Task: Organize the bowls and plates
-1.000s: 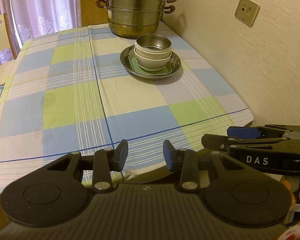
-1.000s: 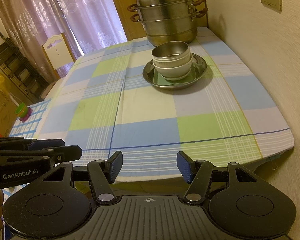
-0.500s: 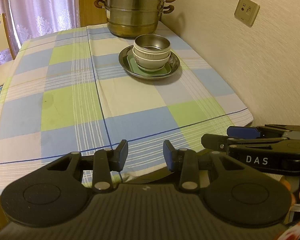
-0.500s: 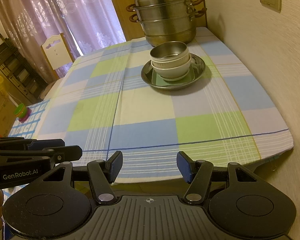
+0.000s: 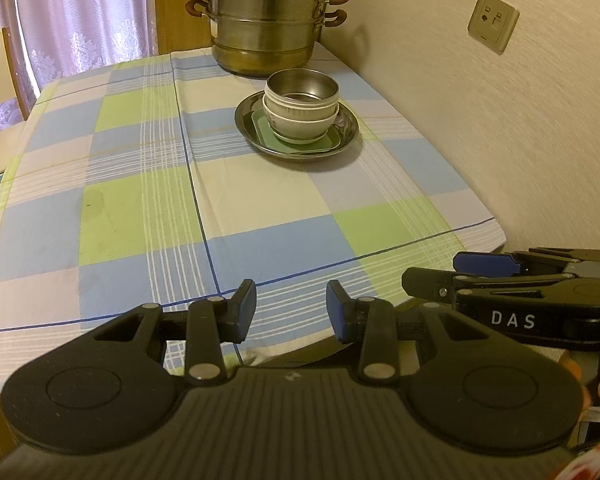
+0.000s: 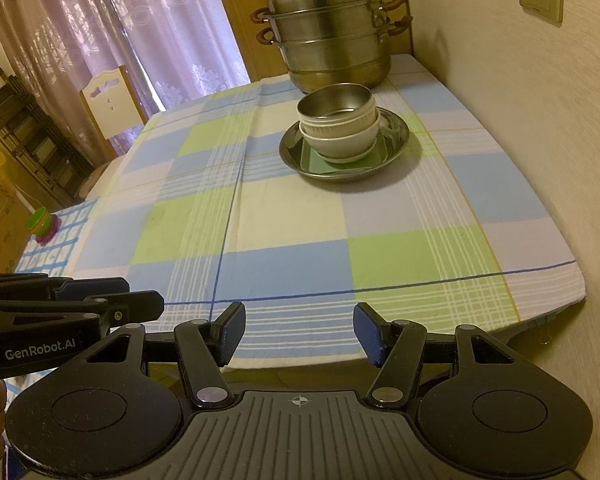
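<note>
Stacking looks complete: steel bowl (image 5: pixel 302 87) atop white bowls (image 5: pixel 300 122) in round steel plate (image 5: pixel 350 134), upper centre; both hand-held grippers, left (image 5: pixel 291 311) and right (image 6: pixel 299 334), spread, empty; we next withdraw.

A round steel plate (image 5: pixel 348 136) sits in the upper middle of the left wrist frame. Inside it lies a green square plate (image 5: pixel 324 145), bearing two nested white bowls (image 5: pixel 300 126) with a steel bowl (image 5: pixel 302 88) upright on top.
</note>
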### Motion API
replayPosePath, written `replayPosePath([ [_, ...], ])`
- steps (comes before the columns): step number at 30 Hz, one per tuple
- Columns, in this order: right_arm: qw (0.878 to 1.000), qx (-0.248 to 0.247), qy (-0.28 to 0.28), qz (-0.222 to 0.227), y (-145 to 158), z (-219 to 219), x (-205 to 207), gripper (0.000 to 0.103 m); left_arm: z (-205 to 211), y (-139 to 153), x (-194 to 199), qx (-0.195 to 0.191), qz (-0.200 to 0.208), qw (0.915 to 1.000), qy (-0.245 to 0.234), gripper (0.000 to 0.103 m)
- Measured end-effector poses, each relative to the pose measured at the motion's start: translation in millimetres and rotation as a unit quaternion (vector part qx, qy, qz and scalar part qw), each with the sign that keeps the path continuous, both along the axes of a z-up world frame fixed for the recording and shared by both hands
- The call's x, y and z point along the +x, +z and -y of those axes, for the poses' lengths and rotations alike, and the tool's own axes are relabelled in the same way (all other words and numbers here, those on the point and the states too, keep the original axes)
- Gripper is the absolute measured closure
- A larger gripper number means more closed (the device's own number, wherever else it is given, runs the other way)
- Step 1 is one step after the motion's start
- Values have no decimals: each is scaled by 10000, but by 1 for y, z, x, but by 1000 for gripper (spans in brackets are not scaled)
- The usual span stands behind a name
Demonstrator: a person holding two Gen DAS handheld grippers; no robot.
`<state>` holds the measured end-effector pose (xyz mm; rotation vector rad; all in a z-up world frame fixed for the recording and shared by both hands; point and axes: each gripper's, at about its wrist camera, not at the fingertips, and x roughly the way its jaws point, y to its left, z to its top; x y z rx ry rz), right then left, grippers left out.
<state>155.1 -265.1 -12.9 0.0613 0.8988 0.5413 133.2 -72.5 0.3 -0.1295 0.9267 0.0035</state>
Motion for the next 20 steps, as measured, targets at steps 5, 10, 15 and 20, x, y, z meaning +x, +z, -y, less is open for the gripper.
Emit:
replayPosePath([
  [5,10000,-2,2,0,0,1,1,43,0,0,1,0,-2,10000,-1,68],
  [10,10000,-6,5,4,0,1,1,43,0,0,1,-4,0,10000,-2,68],
  [15,10000,-13,-1,3,-1,-2,0,43,0,0,2,-21,12,10000,-8,68],
  [20,10000,-20,9,0,-2,-2,2,43,3,-2,8,-14,17,10000,-6,68],
])
